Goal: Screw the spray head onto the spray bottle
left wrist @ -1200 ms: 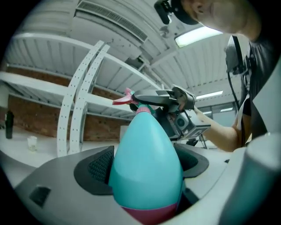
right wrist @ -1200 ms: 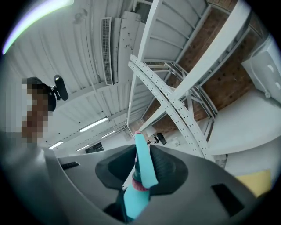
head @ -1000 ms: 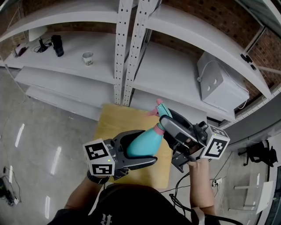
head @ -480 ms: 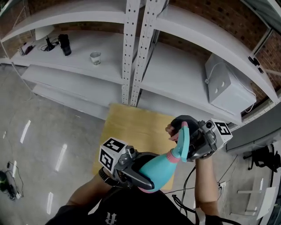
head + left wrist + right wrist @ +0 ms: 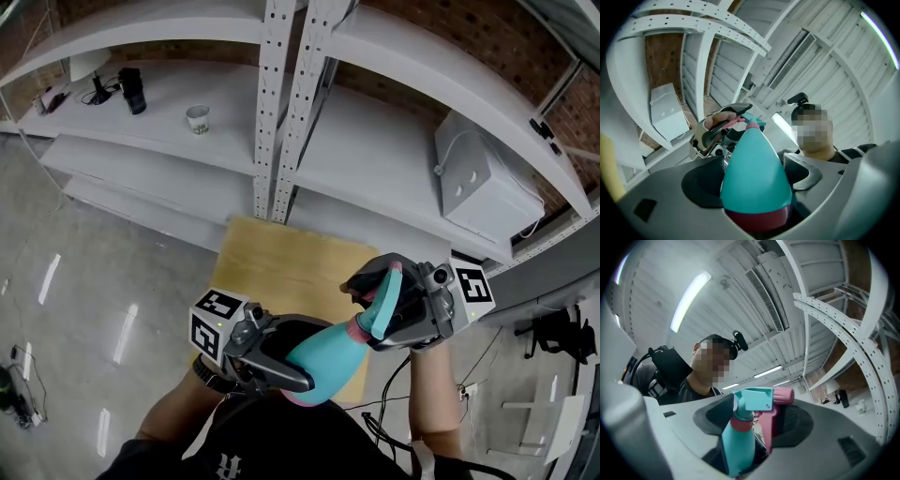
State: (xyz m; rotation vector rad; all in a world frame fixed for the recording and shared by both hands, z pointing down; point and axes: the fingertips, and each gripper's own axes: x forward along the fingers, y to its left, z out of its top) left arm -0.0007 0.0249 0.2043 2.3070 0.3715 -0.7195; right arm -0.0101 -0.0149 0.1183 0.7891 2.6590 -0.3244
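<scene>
Teal plastic makes up the cone-shaped spray bottle (image 5: 328, 354), which has a pink band at its base. You hold it in the air over the near edge of the table, low in the head view towards 6 o'clock. It lies tilted, with its neck pointing up towards 1 o'clock. The teal spray head with pink trigger and pink nozzle (image 5: 384, 300) sits on that neck above a pink collar. Whether the collar is screwed fully home cannot be told.

Your left gripper (image 5: 302, 358) has the wide lower body of the bottle between its jaws. They have just been closing and are clamped on it from both sides. Your right gripper (image 5: 754, 423) comes in from 3 o'clock. Its jaws have also just been closing, but they stand spread, with the spray head and the bottle's neck between them. The pads do not appear to press on either.

At 12 o'clock from the bottle lies the light wooden table top (image 5: 281, 267). Beyond it rises the white metal shelving with perforated uprights (image 5: 265, 112). On its shelves, a white boxy case (image 5: 478, 183) sits at 2 o'clock. A small white paper cup (image 5: 198, 119) and a black upright object (image 5: 131, 91) sit at 10 o'clock, well apart from your grippers. Shiny grey floor (image 5: 84, 281) spreads at 9 o'clock.
</scene>
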